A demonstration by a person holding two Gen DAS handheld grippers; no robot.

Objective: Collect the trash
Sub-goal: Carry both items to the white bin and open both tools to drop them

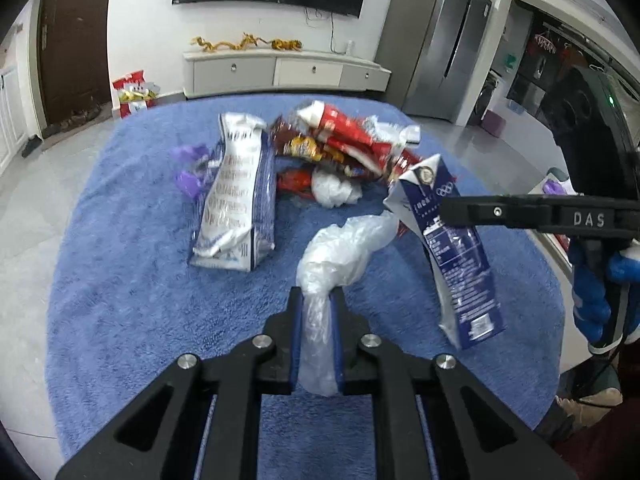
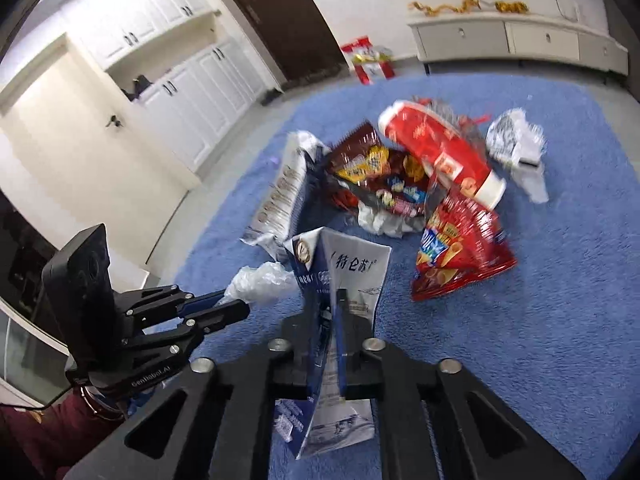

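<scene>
My left gripper (image 1: 318, 294) is shut on a clear plastic bag (image 1: 344, 250), held above the blue cloth; it also shows in the right wrist view (image 2: 240, 304) with the bag (image 2: 260, 282). My right gripper (image 2: 324, 296) is shut on a flattened blue and white milk carton (image 2: 344, 272), which hangs in the air in the left wrist view (image 1: 456, 248). A pile of trash lies beyond: a white and blue bag (image 1: 236, 200), red snack wrappers (image 1: 352, 136), a red chip bag (image 2: 460, 248), crumpled white plastic (image 1: 334, 190).
The blue fuzzy cloth (image 1: 140, 300) covers a round table. A purple wrapper (image 1: 190, 168) lies at its left. A white TV cabinet (image 1: 284, 72), a grey fridge (image 1: 440, 40) and a dark door (image 1: 72, 40) stand behind.
</scene>
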